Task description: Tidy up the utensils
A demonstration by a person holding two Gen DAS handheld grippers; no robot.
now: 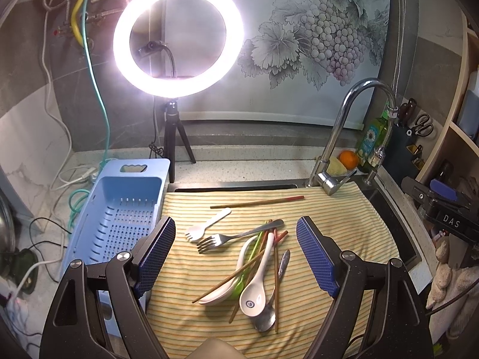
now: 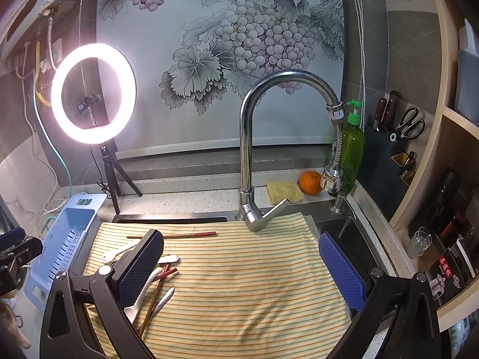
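A pile of utensils lies on a yellow striped cloth (image 1: 344,227): a metal fork (image 1: 221,239), a white plastic fork (image 1: 203,227), white ceramic spoons (image 1: 254,293), a metal spoon (image 1: 265,320) and several chopsticks (image 1: 257,202). A blue perforated basket (image 1: 119,218) stands left of the cloth. My left gripper (image 1: 236,233) is open above the pile and holds nothing. My right gripper (image 2: 239,248) is open over the bare right part of the cloth (image 2: 239,284); the pile (image 2: 161,281) is partly hidden behind its left finger. The basket (image 2: 66,239) shows at the left.
A chrome faucet (image 2: 248,149) rises behind the cloth, its handle over the cloth's back edge. A lit ring light on a tripod (image 1: 176,39) stands at the back left. An orange (image 2: 310,182), sponge, green soap bottle and knife block sit at the back right. Cables lie left of the basket.
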